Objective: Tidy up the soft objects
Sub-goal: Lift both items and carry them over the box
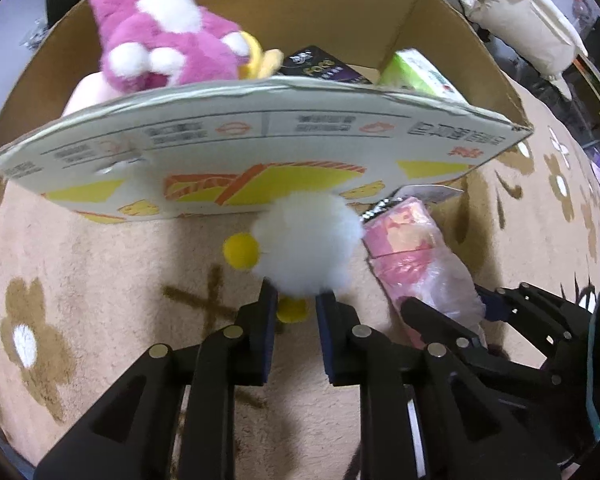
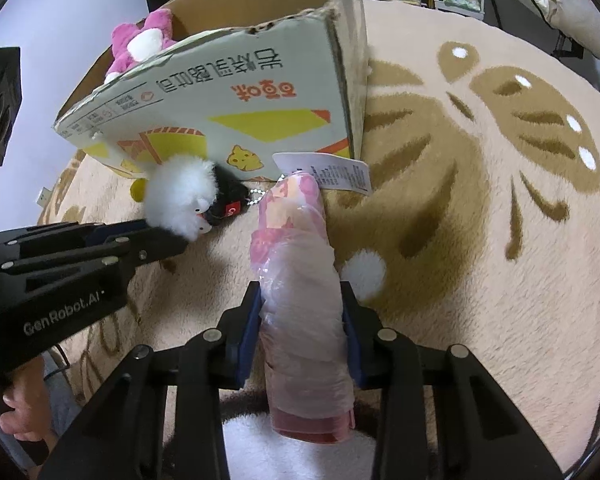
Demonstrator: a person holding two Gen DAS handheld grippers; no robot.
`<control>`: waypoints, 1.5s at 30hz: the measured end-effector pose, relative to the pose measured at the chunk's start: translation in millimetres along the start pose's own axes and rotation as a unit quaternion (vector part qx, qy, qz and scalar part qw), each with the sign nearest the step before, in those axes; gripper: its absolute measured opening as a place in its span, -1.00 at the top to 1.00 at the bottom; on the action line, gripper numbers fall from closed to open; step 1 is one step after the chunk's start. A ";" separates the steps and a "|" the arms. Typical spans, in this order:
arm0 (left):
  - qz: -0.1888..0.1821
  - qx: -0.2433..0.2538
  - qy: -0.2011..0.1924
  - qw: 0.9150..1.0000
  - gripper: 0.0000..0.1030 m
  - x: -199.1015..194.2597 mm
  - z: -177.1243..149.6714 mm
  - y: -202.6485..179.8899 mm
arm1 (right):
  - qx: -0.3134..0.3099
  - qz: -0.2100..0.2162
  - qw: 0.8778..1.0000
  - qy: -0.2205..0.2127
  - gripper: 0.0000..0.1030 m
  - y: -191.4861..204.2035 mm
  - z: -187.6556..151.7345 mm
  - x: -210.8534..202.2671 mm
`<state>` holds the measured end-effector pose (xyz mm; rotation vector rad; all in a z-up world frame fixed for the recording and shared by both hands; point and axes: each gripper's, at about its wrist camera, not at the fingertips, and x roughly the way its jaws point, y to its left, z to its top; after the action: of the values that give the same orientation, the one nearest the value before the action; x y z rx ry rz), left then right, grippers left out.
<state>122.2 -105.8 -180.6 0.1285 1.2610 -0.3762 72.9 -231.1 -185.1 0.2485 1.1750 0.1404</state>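
Judging the job partly done, we see a pink-and-white plush toy (image 1: 160, 36) already in the open printed cardboard box (image 1: 260, 152), while our left tongs (image 1: 296, 304) clench a fluffy white-and-yellow plush (image 1: 308, 248) and our right tongs (image 2: 304, 304) clench a plastic-wrapped pink soft roll (image 2: 300, 280), both still outside just before the box.

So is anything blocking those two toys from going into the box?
Only the cardboard box's near wall. The white plush and the pink wrapped toy, each already gripped, sit low in front of it and must be lifted over.
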 end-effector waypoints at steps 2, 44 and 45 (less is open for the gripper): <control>0.001 0.007 0.001 1.000 0.60 2.6 3.1 -0.9 | 0.000 0.000 1.000 0.001 0.25 -2.9 0.3 -1.5; -0.021 -0.030 -0.078 0.996 0.70 -30.1 3.6 -8.8 | -0.011 0.034 0.999 -0.032 0.65 2.6 -2.9 -32.7; -0.017 -0.032 -0.082 0.996 0.70 -33.5 2.3 -8.3 | -0.009 0.036 0.998 -0.041 0.65 1.8 -3.2 -39.3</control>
<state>113.0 -107.4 -147.3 0.0215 1.1127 -0.3687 55.0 -238.3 -150.7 0.2788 1.0826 0.2028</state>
